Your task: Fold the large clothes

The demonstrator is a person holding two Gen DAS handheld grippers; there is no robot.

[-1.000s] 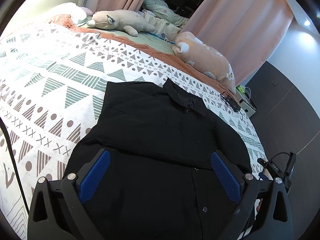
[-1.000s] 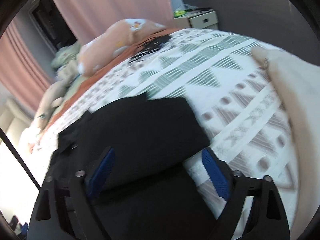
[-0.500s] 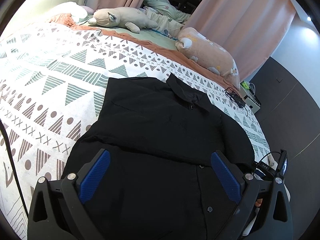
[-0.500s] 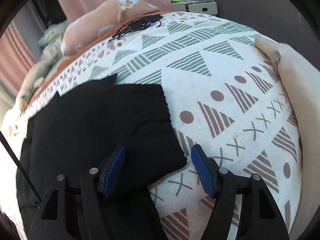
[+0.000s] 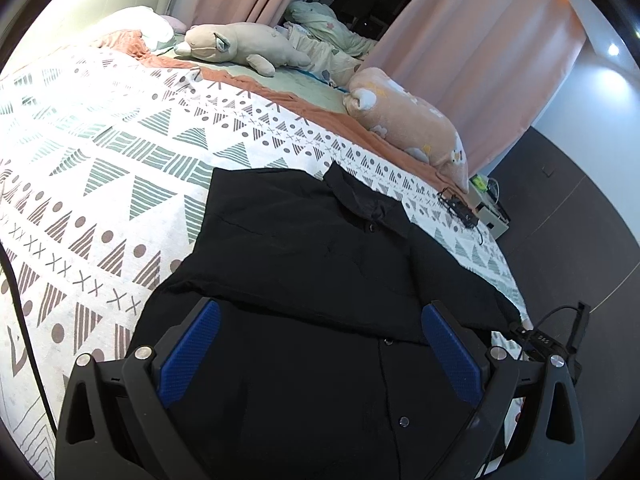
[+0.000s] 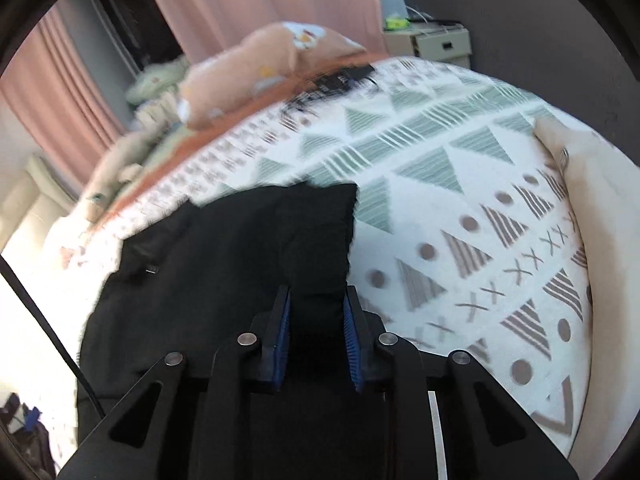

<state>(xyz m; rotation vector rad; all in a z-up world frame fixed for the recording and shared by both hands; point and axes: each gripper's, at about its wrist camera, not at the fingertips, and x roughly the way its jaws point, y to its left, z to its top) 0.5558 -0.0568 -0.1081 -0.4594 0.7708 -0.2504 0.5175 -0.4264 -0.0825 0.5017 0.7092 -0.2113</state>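
Risk of dragging the whole black shirt [image 5: 320, 280] askew across the bed [image 5: 100, 184]. Lying buttoned, collar up, one sleeve already folded in. Likely slip of thin sleeve cloth from the right hand-held gripper [image 6: 316, 312], nearly closed, pinching it. Left hand-held gripper [image 5: 320, 344] spread wide, empty.

It was a home bedroom: a bed [image 5: 120, 168] under a triangle-patterned cover, 2 plush toys, one grey [image 5: 240, 46] and one peach [image 5: 408, 120], along its far side, pink curtains [image 5: 472, 52] behind, and a small bedside cabinet [image 6: 436, 42].
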